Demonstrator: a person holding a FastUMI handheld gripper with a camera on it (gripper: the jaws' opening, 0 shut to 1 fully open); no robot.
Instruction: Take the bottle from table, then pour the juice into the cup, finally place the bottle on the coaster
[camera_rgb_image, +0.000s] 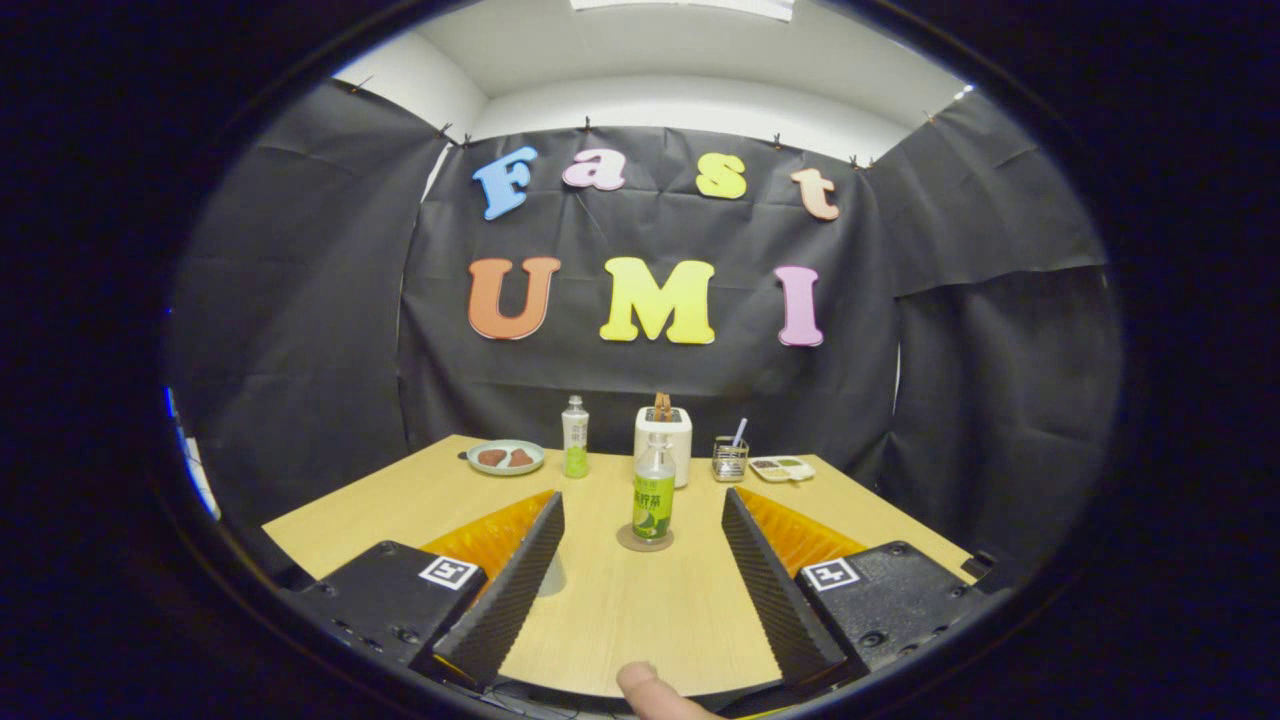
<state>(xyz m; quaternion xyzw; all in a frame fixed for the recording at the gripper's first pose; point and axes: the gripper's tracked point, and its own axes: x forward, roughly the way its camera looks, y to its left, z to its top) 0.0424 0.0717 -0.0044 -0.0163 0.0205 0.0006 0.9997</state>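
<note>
A clear bottle (653, 495) with a green label and a little green juice stands upright on a round brown coaster (628, 541) on the wooden table (620, 620). My gripper (641, 497) is open, and its two black ribbed fingers (510, 590) are spread wide on either side of the bottle without touching it. The bottle stands about level with the fingertips, midway between them. A pale translucent cup (553, 578) shows beside the left finger, which hides most of it.
Along the table's far edge stand a plate (505, 457) with brown food, a second bottle (575, 436) with green liquid, a white toaster (664, 440), a wire holder (730, 459) and a small tray (782, 468). A person's fingertip (645, 688) shows between the finger bases.
</note>
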